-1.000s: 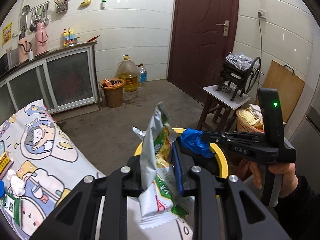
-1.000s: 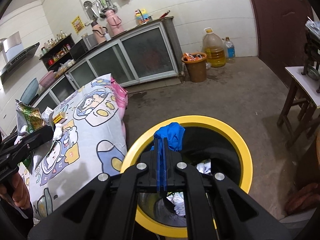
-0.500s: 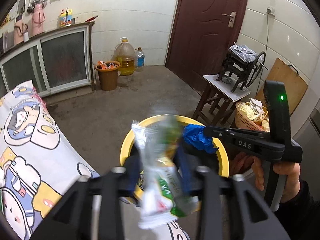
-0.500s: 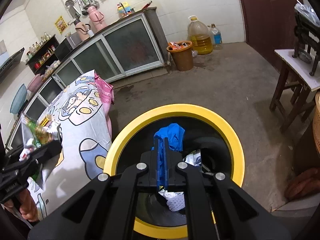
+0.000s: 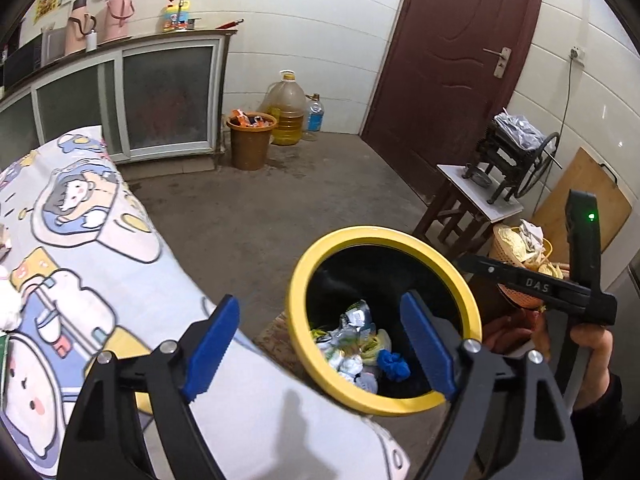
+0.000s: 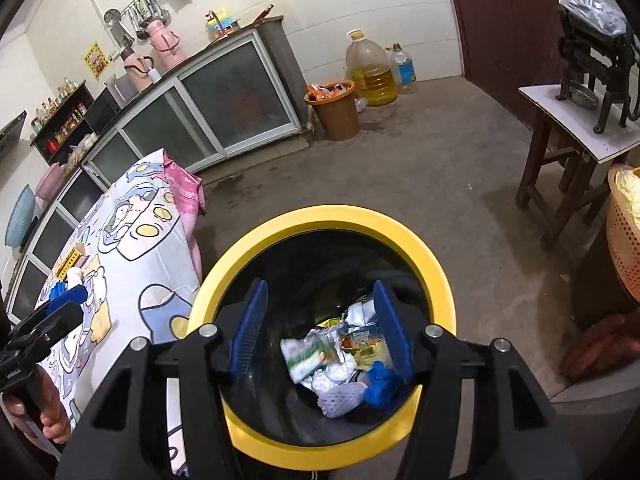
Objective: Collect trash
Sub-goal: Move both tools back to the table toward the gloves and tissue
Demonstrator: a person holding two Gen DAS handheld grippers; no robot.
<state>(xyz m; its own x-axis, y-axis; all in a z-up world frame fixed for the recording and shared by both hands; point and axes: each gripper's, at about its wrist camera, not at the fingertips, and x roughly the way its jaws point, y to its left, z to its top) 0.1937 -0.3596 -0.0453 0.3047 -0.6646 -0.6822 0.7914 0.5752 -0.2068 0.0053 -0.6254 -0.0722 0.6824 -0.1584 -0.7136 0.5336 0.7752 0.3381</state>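
A yellow-rimmed black trash bin [image 5: 298, 280] [image 6: 440, 276] stands on the floor beside the cartoon-print table cloth [image 5: 100, 280] [image 6: 132, 248]. Inside lie several wrappers [image 5: 352, 344] [image 6: 320, 352] and a crumpled blue glove [image 5: 394, 364] [image 6: 380, 384]. My left gripper [image 5: 320, 344] is open and empty over the bin's near rim. My right gripper [image 6: 320, 332] is open and empty right above the bin mouth; it also shows in the left wrist view [image 5: 528, 284]. More scraps [image 6: 72, 268] lie on the table.
An orange waste bucket [image 5: 250, 140] [image 6: 334, 108] and an oil jug [image 5: 286, 108] stand by the glass-fronted cabinet [image 5: 168, 92]. A wooden stool [image 5: 468, 208] carries a hand-crank machine [image 5: 512, 152]. An orange basket [image 6: 624, 240] stands at the right, a dark red door [image 5: 452, 60] behind.
The left gripper opened and let go of the green snack wrapper; the right opened and let go of the blue glove. Both now lie in the bin.
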